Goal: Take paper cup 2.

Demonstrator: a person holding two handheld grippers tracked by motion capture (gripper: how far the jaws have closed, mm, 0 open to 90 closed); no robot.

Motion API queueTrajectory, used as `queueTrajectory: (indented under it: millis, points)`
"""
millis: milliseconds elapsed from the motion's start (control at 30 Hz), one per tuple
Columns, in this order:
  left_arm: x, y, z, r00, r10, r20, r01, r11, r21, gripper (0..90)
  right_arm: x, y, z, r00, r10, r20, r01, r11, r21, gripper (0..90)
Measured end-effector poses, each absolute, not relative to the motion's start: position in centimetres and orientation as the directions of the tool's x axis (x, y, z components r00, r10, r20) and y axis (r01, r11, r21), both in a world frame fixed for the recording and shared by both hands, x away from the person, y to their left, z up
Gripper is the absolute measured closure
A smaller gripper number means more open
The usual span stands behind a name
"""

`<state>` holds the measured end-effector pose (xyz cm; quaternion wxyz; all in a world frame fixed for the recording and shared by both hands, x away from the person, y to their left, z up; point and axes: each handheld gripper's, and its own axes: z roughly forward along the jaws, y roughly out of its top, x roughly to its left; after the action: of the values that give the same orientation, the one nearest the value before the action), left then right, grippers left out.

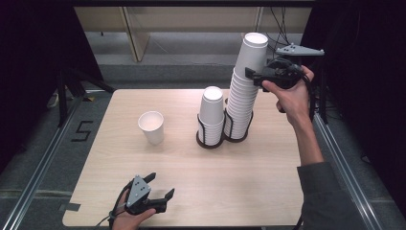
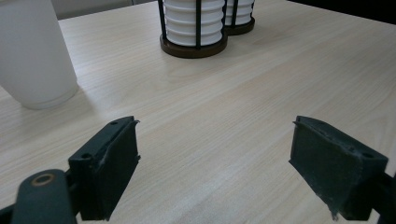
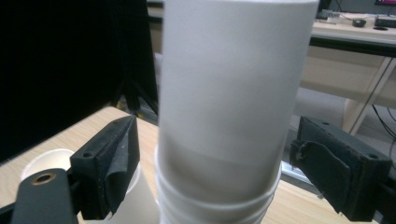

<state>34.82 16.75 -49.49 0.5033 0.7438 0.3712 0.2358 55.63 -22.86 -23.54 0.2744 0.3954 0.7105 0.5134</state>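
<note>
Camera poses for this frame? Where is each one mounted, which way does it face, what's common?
High view: above the person's side, looking forward and down on the light wooden table; both forearms, left gripper, right gripper.
Left gripper view: low over the table, open jaws facing the single white paper cup and black wire cup holder.
Right gripper view: raised, open jaws either side of the tall white paper cup stack.
Shared: the tall stack.

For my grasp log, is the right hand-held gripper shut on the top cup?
Open: the right hand-held gripper straddles the top cup, gaps both sides.
</note>
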Motion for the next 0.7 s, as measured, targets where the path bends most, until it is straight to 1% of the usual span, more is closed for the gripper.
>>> queueTrajectory:
  millis: [300, 333, 467, 533, 700]
  points:
    - [34.8, 16.7, -49.6, 0.616, 0.787, -0.027, 0.316, -0.216, 0.924, 14.7, 58.1, -21.8, -23.8, -0.522, 0.851, 0.061, 0.291, 0.111, 0.950, 15.0]
    - [34.8, 16.7, -49.6, 0.617, 0.787, -0.028, 0.317, -0.216, 0.923, 14.7, 58.4, -21.7, -23.8, -0.528, 0.848, 0.048, 0.282, 0.122, 0.952, 14.4]
    - [34.8, 16.5, -49.6, 0.620, 0.784, -0.034, 0.316, -0.211, 0.925, 14.7, 59.1, -21.1, -23.8, -0.515, 0.855, 0.056, 0.298, 0.118, 0.947, 13.4]
    - [34.7, 16.5, -49.6, 0.624, 0.781, -0.033, 0.315, -0.213, 0.925, 14.7, 59.3, -21.0, -23.9, -0.515, 0.855, 0.069, 0.302, 0.105, 0.947, 14.2]
    - [34.7, 16.5, -49.6, 0.622, 0.783, -0.029, 0.319, -0.218, 0.922, 14.7, 59.2, -20.9, -23.6, -0.507, 0.860, 0.059, 0.297, 0.111, 0.948, 16.3]
